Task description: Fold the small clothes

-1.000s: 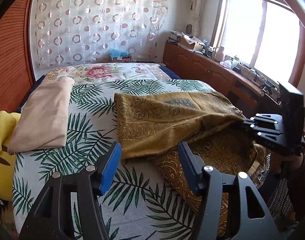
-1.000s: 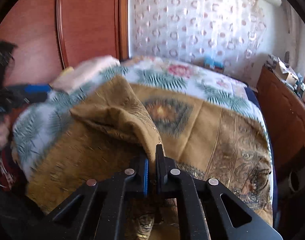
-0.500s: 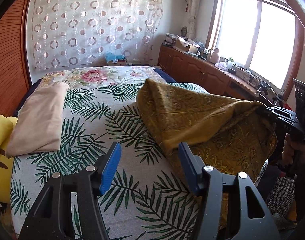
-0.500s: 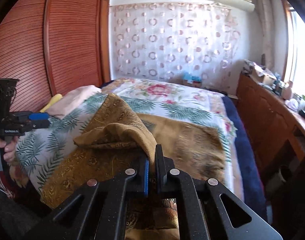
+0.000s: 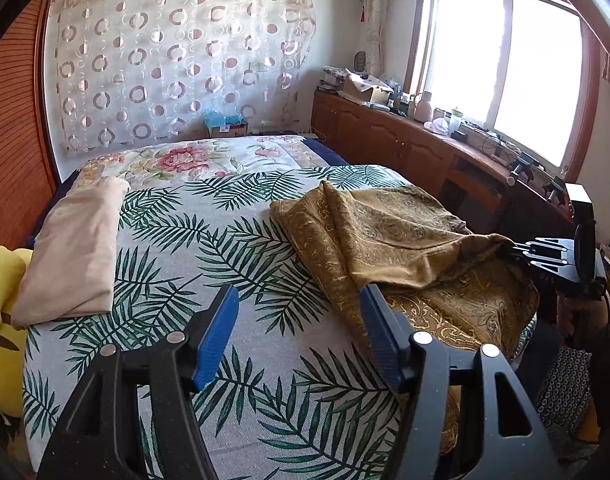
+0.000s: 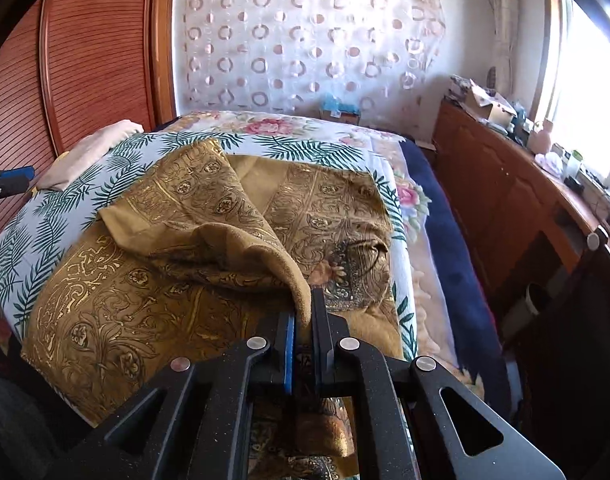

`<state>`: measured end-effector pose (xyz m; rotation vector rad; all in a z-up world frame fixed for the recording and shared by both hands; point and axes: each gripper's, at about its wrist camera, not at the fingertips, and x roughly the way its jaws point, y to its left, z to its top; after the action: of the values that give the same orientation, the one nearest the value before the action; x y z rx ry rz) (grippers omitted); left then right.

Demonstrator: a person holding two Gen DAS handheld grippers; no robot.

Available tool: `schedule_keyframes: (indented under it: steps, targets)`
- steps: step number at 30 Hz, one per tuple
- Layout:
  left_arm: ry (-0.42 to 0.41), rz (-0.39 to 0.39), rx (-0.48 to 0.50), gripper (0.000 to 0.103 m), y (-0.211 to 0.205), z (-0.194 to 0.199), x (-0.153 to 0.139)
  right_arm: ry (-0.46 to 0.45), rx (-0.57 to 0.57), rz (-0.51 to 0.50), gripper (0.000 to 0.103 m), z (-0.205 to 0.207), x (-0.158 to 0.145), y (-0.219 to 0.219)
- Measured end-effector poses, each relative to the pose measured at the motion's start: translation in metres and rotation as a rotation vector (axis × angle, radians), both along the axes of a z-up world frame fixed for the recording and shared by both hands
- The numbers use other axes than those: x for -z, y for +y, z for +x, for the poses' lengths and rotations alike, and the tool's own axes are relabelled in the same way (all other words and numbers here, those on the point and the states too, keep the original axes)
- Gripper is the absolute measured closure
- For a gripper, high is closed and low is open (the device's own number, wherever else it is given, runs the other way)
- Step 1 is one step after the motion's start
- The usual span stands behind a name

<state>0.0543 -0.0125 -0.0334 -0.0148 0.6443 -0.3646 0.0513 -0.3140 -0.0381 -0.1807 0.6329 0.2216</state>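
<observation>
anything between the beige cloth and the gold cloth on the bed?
Only bare palm-print bedspread between beige cloth and gold cloth; left wrist view.

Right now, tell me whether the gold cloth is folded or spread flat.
Partly folded, unfinished: the right gripper, shut on a corner, has drawn one layer of the gold cloth back over the rest, bunched rather than flat.

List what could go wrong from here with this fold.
1. The right gripper pinches only one corner of the gold cloth, so the folded layer, already bunched, may land creased.
2. The cloth's near edge hangs over the bed edge; a pull could drag it off.
3. The left gripper is open and holds nothing, so the cloth may shift unpinned.
</observation>
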Motion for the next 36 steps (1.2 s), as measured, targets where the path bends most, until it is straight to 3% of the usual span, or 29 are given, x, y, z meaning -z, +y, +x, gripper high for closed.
schedule_keyframes:
  steps: [3,5,8,11,12,14,21,29,36]
  targets:
    - [-0.004,0.001,0.001,0.034,0.0,-0.001,0.0,0.005,0.007,0.002,0.09,-0.002,-0.006,0.001]
    - [-0.008,-0.002,0.0,0.024,-0.001,-0.001,0.0,-0.004,0.013,-0.008,0.087,-0.012,-0.011,-0.015]
    - [-0.006,-0.002,0.001,0.024,-0.001,0.0,0.0,-0.014,0.03,-0.027,0.086,-0.019,-0.014,-0.018]
    - [-0.007,-0.004,-0.003,0.021,-0.001,0.0,0.001,-0.04,0.009,-0.018,0.069,-0.024,-0.021,-0.015]
    - [-0.009,-0.004,-0.009,0.021,-0.001,0.0,0.001,-0.052,0.001,-0.018,0.058,-0.025,-0.024,-0.013]
    - [-0.016,0.0,-0.021,0.021,-0.001,0.001,0.001,-0.068,-0.032,-0.011,0.05,-0.026,-0.027,-0.006]
    - [-0.007,-0.003,-0.055,0.021,0.006,0.005,0.008,-0.045,-0.199,-0.008,0.049,-0.006,-0.027,0.043]
    - [0.0,0.001,-0.067,0.021,0.012,0.005,0.011,0.094,-0.414,-0.048,0.049,0.027,-0.002,0.115]
    - [0.009,-0.001,-0.06,0.021,0.013,0.005,0.014,0.189,-0.459,-0.111,0.049,0.051,0.017,0.138]
